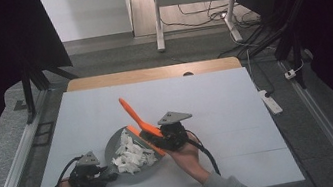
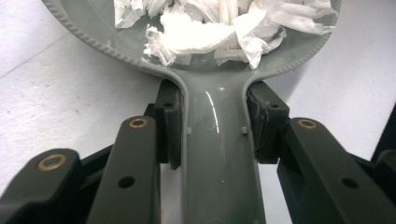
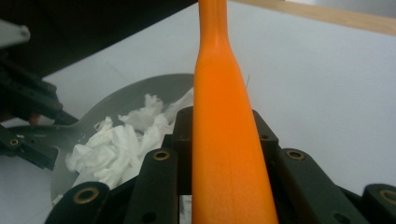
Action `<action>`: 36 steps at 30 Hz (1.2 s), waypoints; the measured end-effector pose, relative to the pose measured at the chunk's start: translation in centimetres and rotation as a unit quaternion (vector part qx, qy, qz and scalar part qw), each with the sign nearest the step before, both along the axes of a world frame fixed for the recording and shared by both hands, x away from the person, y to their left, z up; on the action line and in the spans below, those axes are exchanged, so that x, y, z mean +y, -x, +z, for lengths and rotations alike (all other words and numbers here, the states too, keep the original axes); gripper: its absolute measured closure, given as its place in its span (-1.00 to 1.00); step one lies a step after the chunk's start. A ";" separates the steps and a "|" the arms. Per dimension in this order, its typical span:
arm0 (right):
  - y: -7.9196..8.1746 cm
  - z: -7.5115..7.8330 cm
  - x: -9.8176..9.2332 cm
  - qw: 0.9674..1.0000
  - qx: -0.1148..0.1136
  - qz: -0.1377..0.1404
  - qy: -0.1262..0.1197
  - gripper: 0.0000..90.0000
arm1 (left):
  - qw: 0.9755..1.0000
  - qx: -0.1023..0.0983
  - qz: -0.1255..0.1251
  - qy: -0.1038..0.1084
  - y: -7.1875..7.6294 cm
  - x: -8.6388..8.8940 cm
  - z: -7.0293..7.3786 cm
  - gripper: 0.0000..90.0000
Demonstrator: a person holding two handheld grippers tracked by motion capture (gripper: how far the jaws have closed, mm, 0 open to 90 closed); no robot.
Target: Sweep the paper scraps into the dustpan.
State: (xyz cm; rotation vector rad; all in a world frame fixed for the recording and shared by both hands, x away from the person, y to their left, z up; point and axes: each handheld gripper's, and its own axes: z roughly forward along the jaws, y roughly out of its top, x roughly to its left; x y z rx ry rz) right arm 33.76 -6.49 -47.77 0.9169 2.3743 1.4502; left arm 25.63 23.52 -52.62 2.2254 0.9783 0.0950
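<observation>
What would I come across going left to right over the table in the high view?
Left gripper clamped on the grey dustpan's handle → grey dustpan → crumpled white paper piled in it → right gripper holding the orange brush.

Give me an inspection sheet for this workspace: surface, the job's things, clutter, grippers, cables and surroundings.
Surface: white table top, wooden strip along its far edge.
Job's things: grey dustpan holding crumpled white paper scraps; orange brush, its bristle end at the pan's right rim, handle slanting up and away.
Clutter: nothing seen.
Grippers: left gripper shut on the dustpan's handle; right gripper shut on the brush.
Cables: a black cable trails from each gripper; more lie on the floor.
Surroundings: power strip on the floor at right, white desk frame behind, dark curtains at both sides.
</observation>
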 end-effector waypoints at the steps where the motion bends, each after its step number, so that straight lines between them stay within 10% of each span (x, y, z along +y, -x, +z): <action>1: -0.1 0.3 -0.4 1.000 -0.004 -0.001 -0.009 0.56 | 1.000 0.000 0.003 0.005 0.0 0.1 0.0 0.36; 17: 0.3 2.4 -6.6 0.999 -0.048 -0.013 -0.022 0.56 | 0.999 -0.015 0.030 0.021 0.6 0.4 0.8 0.36; 36: 0.4 2.0 -13.1 0.998 -0.051 -0.047 -0.014 0.56 | 0.995 -0.030 0.093 0.027 0.1 0.1 1.5 0.36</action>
